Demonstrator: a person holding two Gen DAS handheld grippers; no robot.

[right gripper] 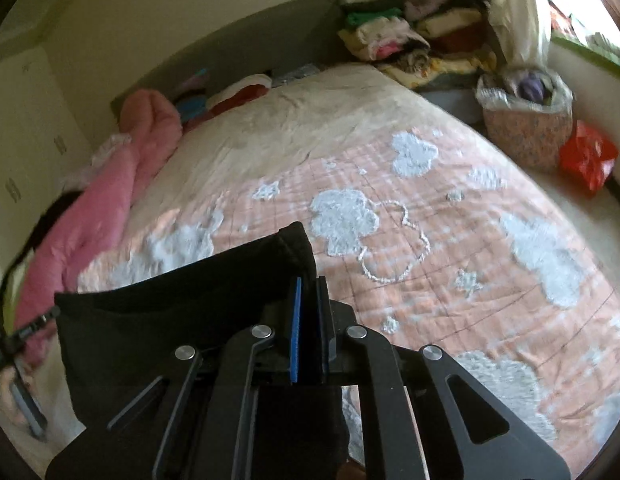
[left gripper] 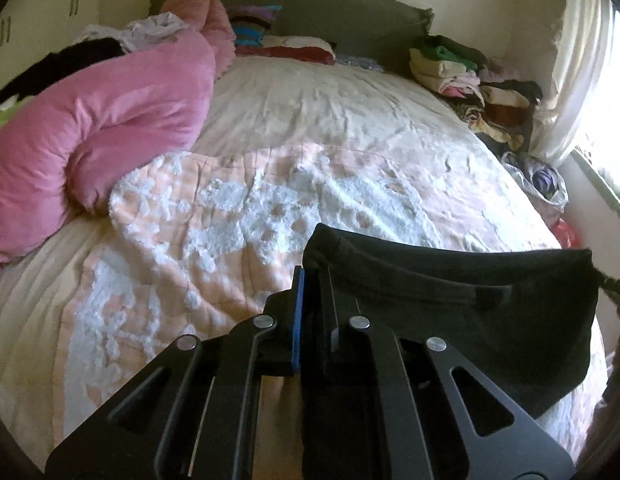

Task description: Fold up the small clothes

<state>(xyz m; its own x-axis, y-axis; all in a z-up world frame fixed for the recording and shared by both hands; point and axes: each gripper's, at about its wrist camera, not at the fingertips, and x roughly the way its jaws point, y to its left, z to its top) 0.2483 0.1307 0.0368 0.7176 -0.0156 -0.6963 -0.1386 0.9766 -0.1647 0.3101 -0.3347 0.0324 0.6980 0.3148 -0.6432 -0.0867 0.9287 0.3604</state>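
Both grippers are up over the bed, and between them hangs a small black garment — stretched in the air, clear of the covers. The left gripper has its jaws pinched on one top corner, cloth caught between the blue pads; the right gripper is clamped the same way on the other corner, the garment trailing off to its left. So it is held by its upper edge, hanging below the tongs.

To do this well, I'd say keep the top edge taut and level, lower the free hem onto the peach quilt first, then lay the rest flat in one draw so no crease gets trapped. Keep both grips closed until the cloth rests.

Room looks generous: the quilt's middle lies open ahead. On the left side sits the bulky pink duvet; at the far right corner, the stacked clothes; beside the bed's right edge, a basket. Best to land the piece centrally, well apart from all three.
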